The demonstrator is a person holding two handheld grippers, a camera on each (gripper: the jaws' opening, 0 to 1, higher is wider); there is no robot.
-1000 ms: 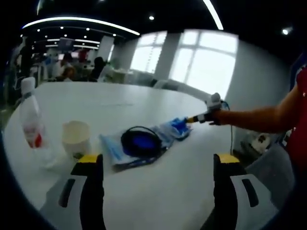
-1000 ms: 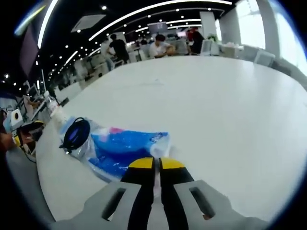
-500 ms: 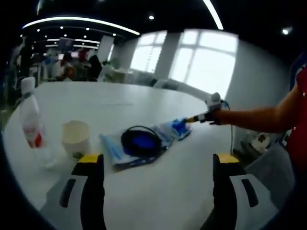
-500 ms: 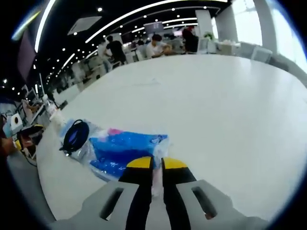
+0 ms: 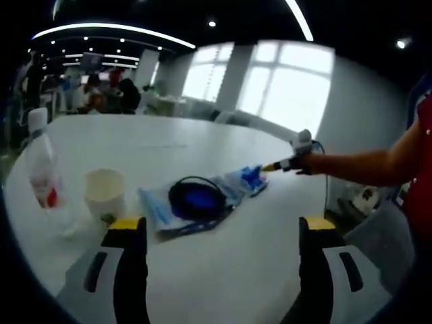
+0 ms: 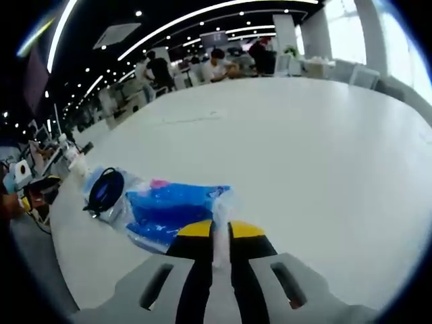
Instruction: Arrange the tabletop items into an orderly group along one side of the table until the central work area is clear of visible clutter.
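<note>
Left gripper [image 5: 219, 229]: jaws spread wide apart, nothing between them, held above the near part of the white table [image 5: 223, 270], well short of the items. Right gripper [image 6: 221, 229]: jaws pressed together on the clear corner of the blue plastic packet [image 6: 172, 209], with a strip of film visible between the yellow tips; in the left gripper view this gripper [image 5: 280, 164] enters from the right on the person's outstretched arm [image 5: 364, 165] and meets the packet [image 5: 246, 181] at its far end. The packet lies flat on the table. A black coiled cable [image 5: 197, 199] rests on a pale blue flat pack [image 5: 156, 210] that overlaps the packet's other end; in the right gripper view the cable [image 6: 106, 189] sits at the packet's far left, close to the curved table edge. A paper cup [image 5: 104, 194] stands upright just beside the pale blue pack, and a clear bottle [image 5: 42, 169] with a red label and white cap stands upright beyond the cup, near the table's left edge. In the right gripper view the broad tabletop [image 6: 317, 155] extending right of and behind the packet is bare white surface up to its far rim, where seated people [image 6: 223, 62] are visible. In the left gripper view the surface between the spread jaws and the items is also bare
</note>
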